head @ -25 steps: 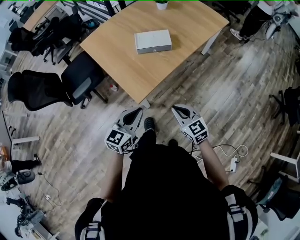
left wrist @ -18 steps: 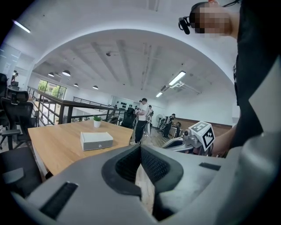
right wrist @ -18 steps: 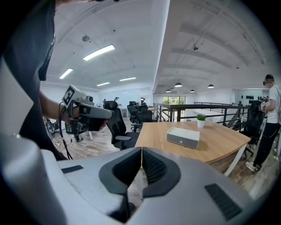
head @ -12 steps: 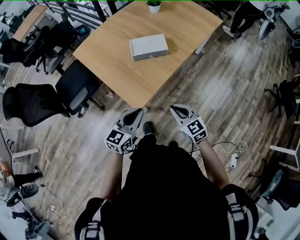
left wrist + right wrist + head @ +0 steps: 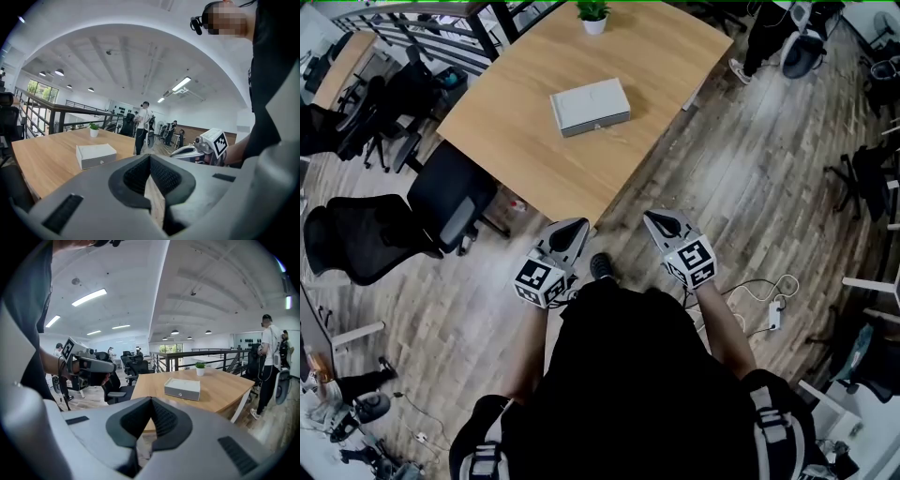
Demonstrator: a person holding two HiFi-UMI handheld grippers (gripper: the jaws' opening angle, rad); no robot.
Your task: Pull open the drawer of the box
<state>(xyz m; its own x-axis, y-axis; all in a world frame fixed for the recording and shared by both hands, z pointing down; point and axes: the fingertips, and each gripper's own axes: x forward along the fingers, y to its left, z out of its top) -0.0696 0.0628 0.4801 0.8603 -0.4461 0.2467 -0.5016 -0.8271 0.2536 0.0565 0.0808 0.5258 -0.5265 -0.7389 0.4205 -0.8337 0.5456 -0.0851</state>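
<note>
A person is standing off the near corner of the wooden table (image 5: 530, 164), holding the left gripper (image 5: 570, 231) and right gripper (image 5: 660, 223) pinched together and empty, while the white box (image 5: 589, 101) is sitting mid-table with its drawer (image 5: 596, 122) closed, likely sliding rather than opening if pulled unbraced.

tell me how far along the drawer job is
Done: nothing that shows. The box sits on the table with its drawer front flush, so shut. In hand: the left gripper and right gripper hang short of the table's near corner, jaws together, holding nothing. Left: reach the box, take the small knob, pull the drawer open.
</note>
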